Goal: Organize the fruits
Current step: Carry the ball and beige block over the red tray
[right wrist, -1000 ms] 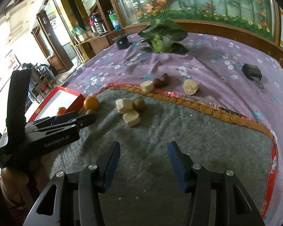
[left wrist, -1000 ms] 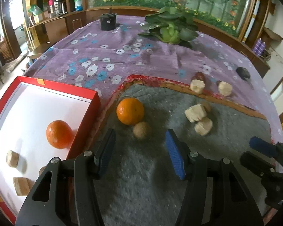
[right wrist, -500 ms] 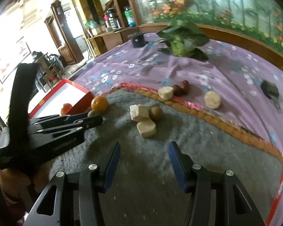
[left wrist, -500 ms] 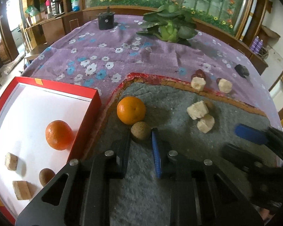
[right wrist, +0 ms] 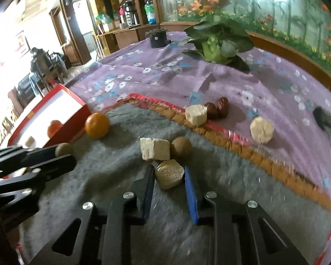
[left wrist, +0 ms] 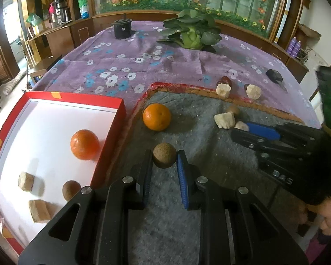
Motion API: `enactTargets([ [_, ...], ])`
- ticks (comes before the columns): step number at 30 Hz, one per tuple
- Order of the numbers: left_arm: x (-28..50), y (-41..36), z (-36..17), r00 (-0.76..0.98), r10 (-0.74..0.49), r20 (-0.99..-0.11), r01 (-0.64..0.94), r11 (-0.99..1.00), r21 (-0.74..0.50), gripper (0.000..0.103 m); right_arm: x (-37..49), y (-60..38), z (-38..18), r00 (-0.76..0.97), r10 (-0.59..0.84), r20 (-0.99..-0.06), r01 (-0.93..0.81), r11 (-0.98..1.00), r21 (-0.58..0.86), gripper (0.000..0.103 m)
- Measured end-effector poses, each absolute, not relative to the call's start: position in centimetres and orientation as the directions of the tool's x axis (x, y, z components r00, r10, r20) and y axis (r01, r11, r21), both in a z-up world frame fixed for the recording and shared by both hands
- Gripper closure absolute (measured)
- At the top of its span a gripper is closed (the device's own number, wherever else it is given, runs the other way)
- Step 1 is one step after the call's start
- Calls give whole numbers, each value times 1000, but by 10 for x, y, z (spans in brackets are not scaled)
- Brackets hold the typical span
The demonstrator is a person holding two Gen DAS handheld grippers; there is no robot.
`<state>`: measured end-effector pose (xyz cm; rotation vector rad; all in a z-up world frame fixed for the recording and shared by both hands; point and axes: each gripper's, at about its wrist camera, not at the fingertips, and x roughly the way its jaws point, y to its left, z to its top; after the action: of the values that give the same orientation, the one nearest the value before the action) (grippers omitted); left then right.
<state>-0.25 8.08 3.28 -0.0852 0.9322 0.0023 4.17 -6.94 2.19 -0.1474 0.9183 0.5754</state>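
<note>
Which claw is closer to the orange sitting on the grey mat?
Left. The left gripper, shut on a small brown ball, sits just in front of the orange. The right gripper, around a tan chunk, is farther off to the side.

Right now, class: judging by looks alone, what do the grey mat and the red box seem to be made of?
Grey mat: probably felt or wool blanket, matte; fuzzy fibres stand up.
Red box: probably cardboard, smooth; thin straight walls, white inside.
</note>
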Motion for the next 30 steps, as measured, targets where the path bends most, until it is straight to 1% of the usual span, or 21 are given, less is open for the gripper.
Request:
enactTargets([
  [3,-7,81,34,600,-34,-799,-40,997,-72,82,28,-74,26,479,392,-785,-528,844,99,76],
  [13,-34,86,51,627,-34,-778,-30,997,-67,82,-16,-88,47,503,447,-740,-507,846,166,76],
  [30,-69,111,68,665,44,-746,-83,996,-15,82,-58,-36,68,483,491,-725,-607,784,126,77],
])
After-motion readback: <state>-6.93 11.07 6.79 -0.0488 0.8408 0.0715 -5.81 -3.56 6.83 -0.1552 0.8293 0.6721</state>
